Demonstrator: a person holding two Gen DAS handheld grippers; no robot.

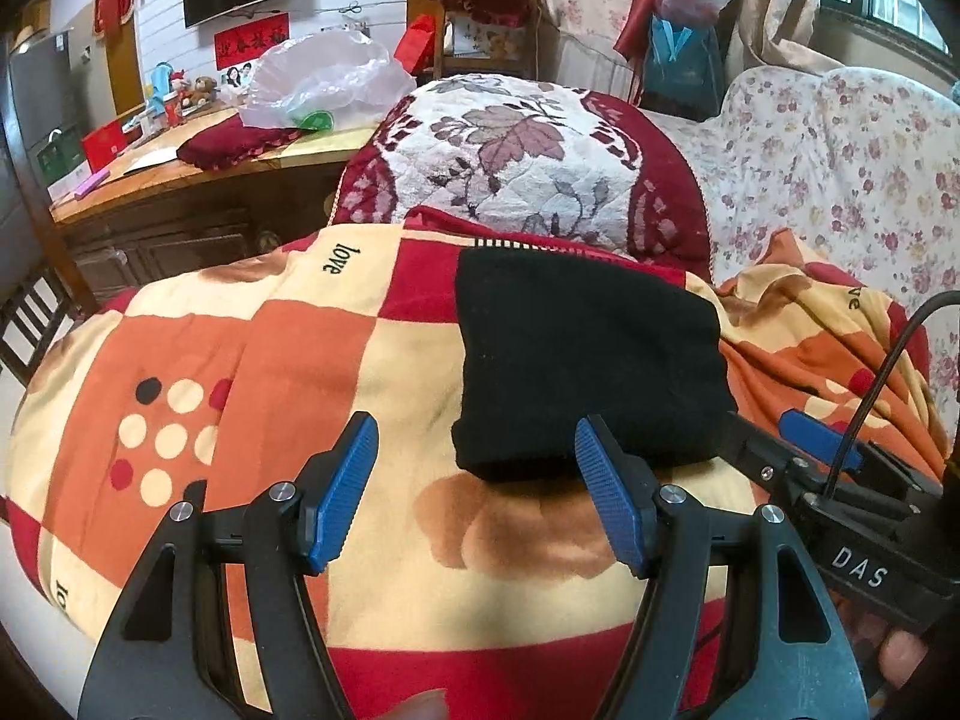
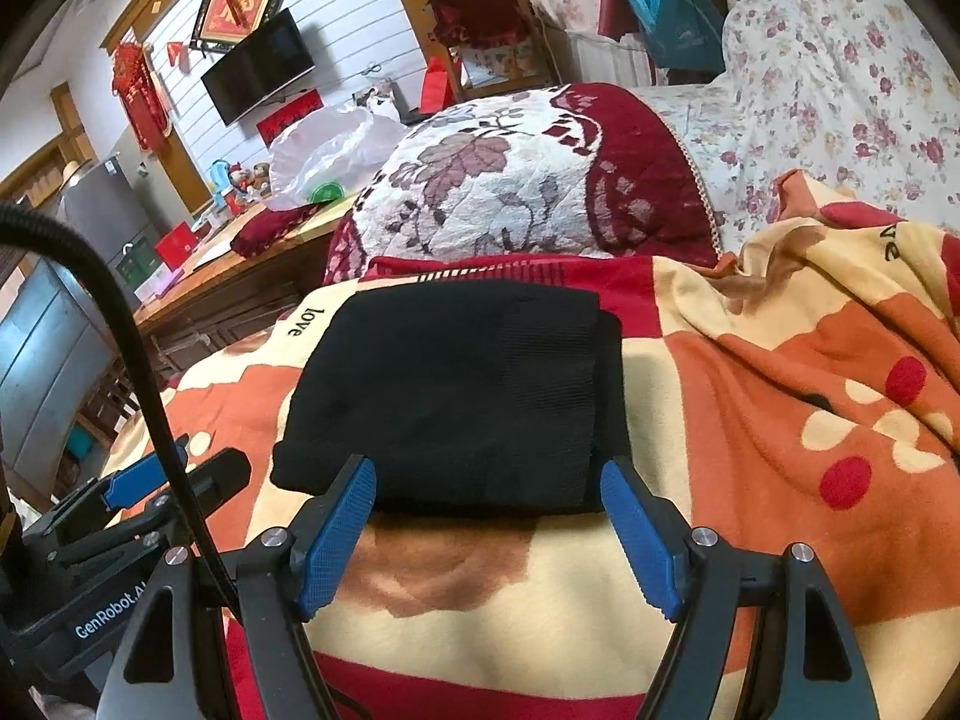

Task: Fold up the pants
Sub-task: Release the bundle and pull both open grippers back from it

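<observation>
The black pants (image 1: 585, 360) lie folded into a compact rectangle (image 2: 456, 396) on a checked orange, cream and red blanket (image 1: 270, 360). My left gripper (image 1: 477, 462) hovers open just in front of the bundle's near left corner, nothing between its blue pads. My right gripper (image 2: 489, 510) stands open before the bundle's near edge, its fingertips level with that edge, pads apart from the cloth. The right gripper also shows at the right edge of the left wrist view (image 1: 774, 438), and the left gripper at the lower left of the right wrist view (image 2: 162, 474).
A red and white floral cushion (image 1: 528, 162) rises behind the pants. A floral-covered sofa (image 1: 840, 168) is at the right. To the left stands a wooden table (image 1: 180, 180) with a plastic bag (image 1: 324, 84) and boxes. A black cable (image 2: 132, 324) crosses the right wrist view.
</observation>
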